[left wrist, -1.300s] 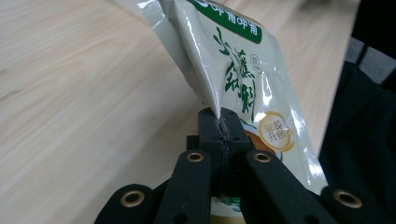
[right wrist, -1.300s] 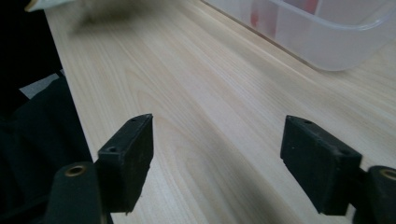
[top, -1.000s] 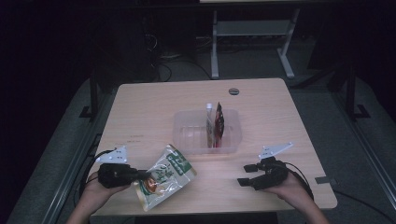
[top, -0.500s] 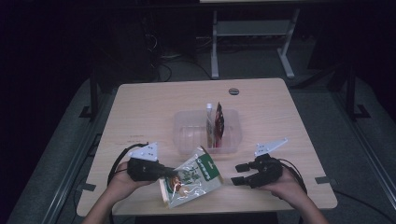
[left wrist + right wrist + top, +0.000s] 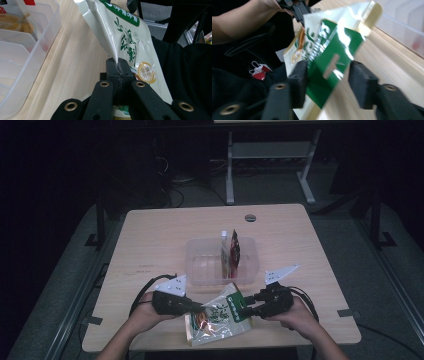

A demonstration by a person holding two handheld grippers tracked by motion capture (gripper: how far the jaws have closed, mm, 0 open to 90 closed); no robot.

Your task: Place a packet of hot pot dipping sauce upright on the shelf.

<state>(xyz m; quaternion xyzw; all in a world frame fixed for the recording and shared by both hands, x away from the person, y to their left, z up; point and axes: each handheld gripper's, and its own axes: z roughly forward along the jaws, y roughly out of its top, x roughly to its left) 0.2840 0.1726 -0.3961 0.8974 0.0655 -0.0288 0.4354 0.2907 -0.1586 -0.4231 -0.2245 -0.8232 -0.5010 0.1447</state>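
Observation:
A cream and green snack packet (image 5: 217, 315) hangs just over the table's front edge. My left gripper (image 5: 200, 307) is shut on the packet's side seam. In the left gripper view its jaws (image 5: 117, 66) pinch that seam, and the packet (image 5: 125, 37) rises above them. My right gripper (image 5: 247, 305) comes in from the right at the packet's green top strip. In the right gripper view the green strip (image 5: 329, 57) lies between the two pads of my right gripper (image 5: 329, 80). The jaws have just been closing around it, and a gap still shows beside the right pad (image 5: 362, 82).
A clear plastic container (image 5: 200, 265) with dividers stands mid-table just beyond the grippers; a red packet (image 5: 234, 251) and a pale one (image 5: 225, 252) stand upright in it. Its wall (image 5: 25, 50) is close on the left in the left gripper view. A dark round cap (image 5: 250, 217) sits near the far edge.
My left gripper carried the packet rightward to the table's front middle. My right gripper shifted left to the packet's top and its jaws narrowed around the green strip.

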